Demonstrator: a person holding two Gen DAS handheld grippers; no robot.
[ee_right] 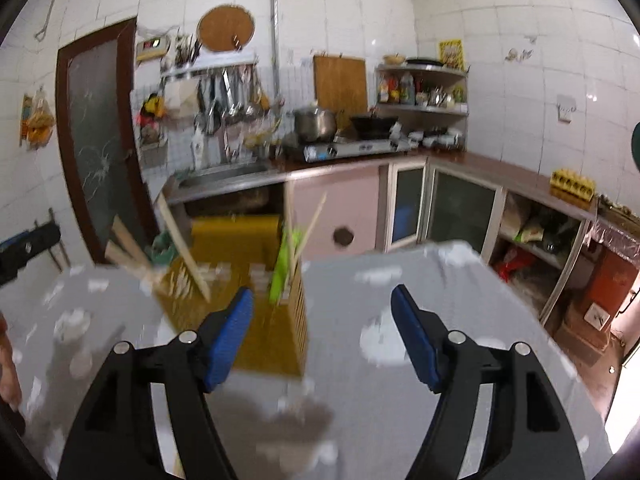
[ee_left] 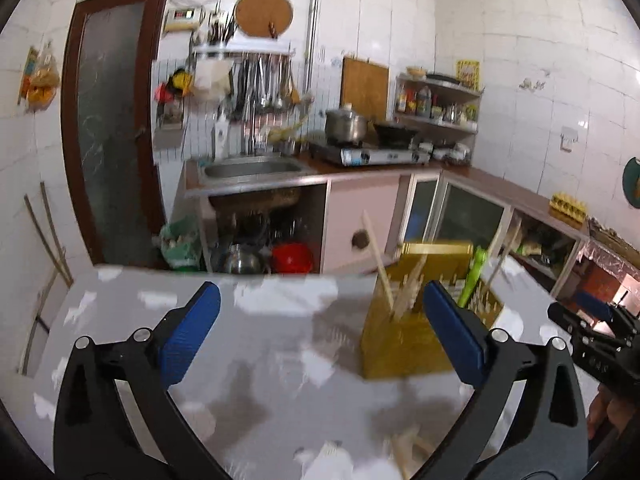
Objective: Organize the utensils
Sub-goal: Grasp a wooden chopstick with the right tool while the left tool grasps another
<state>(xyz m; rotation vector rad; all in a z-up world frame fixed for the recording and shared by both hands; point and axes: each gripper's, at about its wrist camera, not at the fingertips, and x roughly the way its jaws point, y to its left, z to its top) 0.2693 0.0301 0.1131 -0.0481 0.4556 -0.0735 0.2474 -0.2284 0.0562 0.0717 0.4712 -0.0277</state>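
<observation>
1. No brand, label or writing can be read anywhere; the yellow packet on the corner shelf (ee_left: 468, 73) and the wall display by the door (ee_right: 151, 45) are too blurred to make out.
2. The left hand-held gripper (ee_left: 320, 328) stands released, blue pads wide apart, with only the grey patterned counter (ee_left: 248, 360) between them.
3. The right hand-held gripper (ee_right: 322, 332) is also released, nothing between its pads.
4. The yellow wooden utensil holder (ee_left: 400, 344) stands on the counter at about 1 o'clock of the left hand-held gripper, and at about 11 o'clock of the right one.
5. Chopsticks (ee_right: 184, 240) lean out of the utensil holder, beside a green utensil (ee_right: 286, 264) whose kind is lost to motion blur.
6. Pale sticks (ee_left: 404, 448) at 6 o'clock in the left view are smeared and cut off.
7. A person's hand (ee_left: 600, 408) is cut off at the right edge of the left view.
</observation>
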